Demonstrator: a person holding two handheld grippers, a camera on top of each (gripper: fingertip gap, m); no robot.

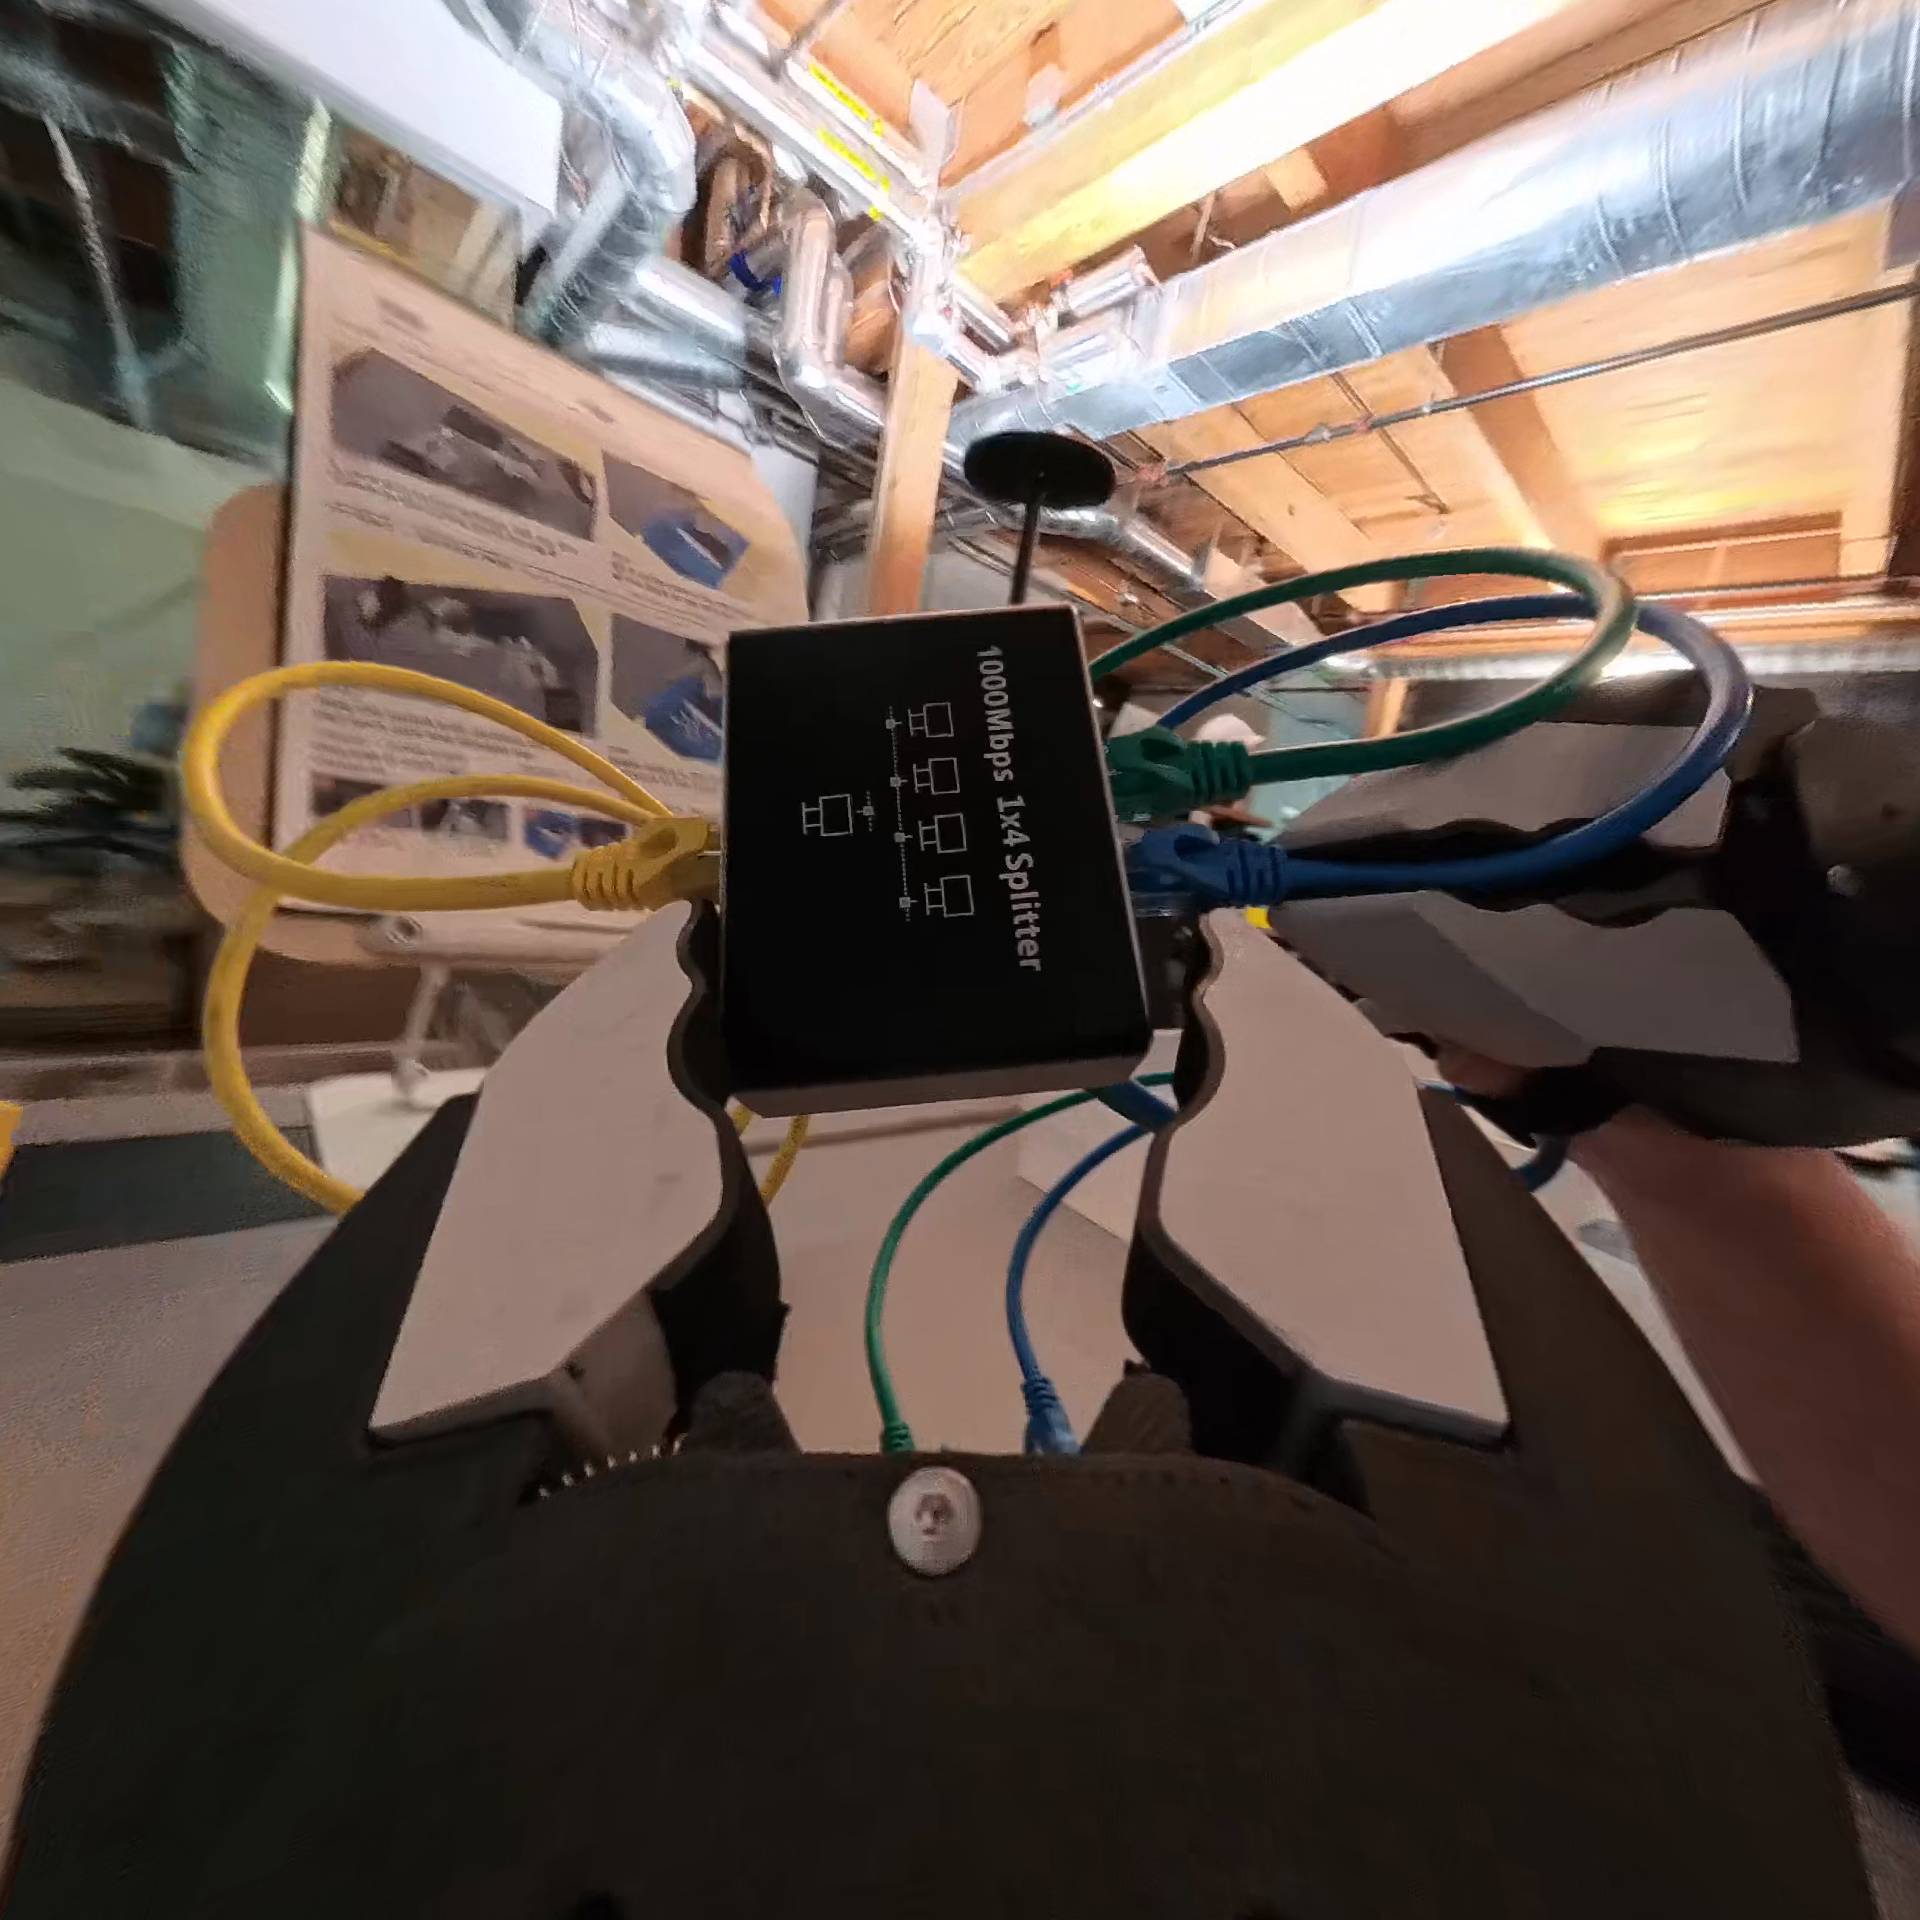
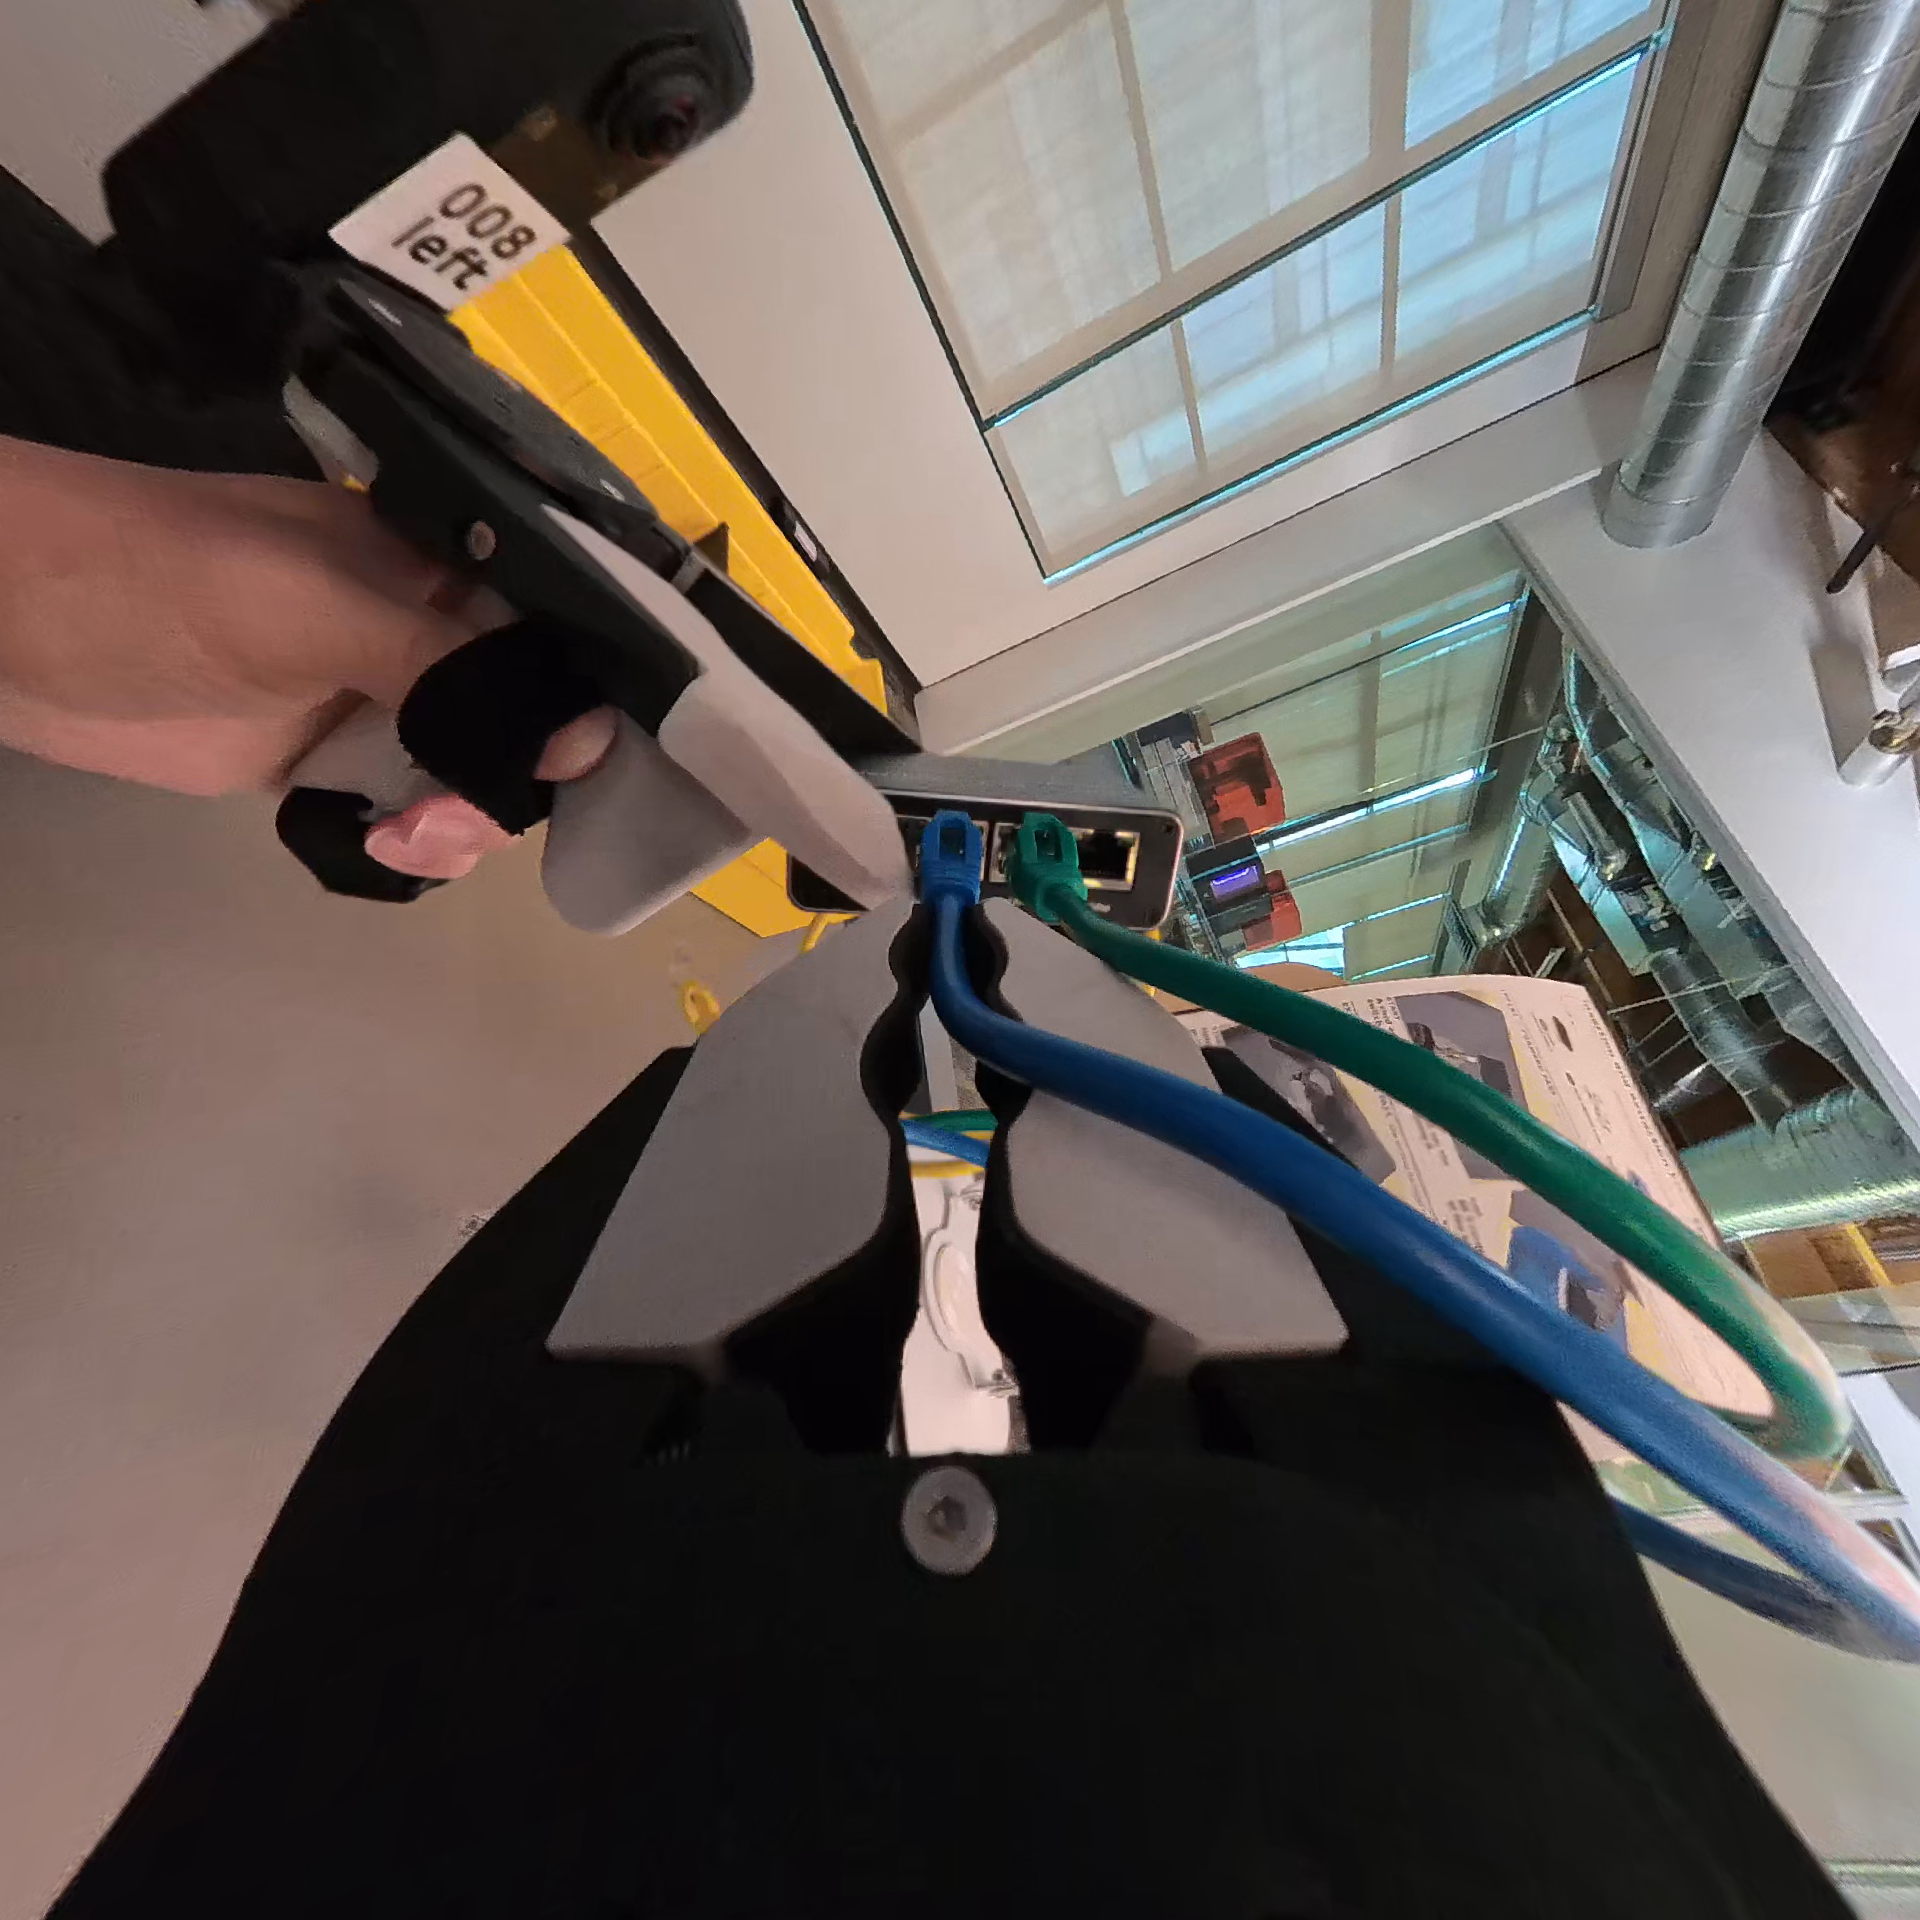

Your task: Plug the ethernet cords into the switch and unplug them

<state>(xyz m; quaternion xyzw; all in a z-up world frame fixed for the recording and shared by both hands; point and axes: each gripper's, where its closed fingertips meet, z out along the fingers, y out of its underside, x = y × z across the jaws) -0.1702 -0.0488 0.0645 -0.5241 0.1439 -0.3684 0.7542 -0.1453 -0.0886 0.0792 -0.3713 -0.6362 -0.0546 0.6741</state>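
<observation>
My left gripper [image 1: 940,935] is shut on the black switch [image 1: 914,852] and holds it up in the air. A yellow cord [image 1: 634,868] is plugged into the switch's left side. A green cord [image 1: 1174,774] and a blue cord [image 1: 1205,868] are plugged into its right side. My right gripper [image 1: 1278,894] comes in from the right. In the right wrist view it [image 2: 951,935] is closed around the blue cord just behind its plug [image 2: 951,852], which sits in a port of the switch [image 2: 1039,781]. The green plug [image 2: 1044,868] sits in a port beside it.
The cords' loops stick out left and right of the switch, and the free green [image 1: 894,1434] and blue [image 1: 1049,1423] ends hang by my left gripper's base. A poster board [image 1: 468,582] stands behind. A yellow and black case [image 2: 623,416] and a person's hand [image 2: 208,623] are near.
</observation>
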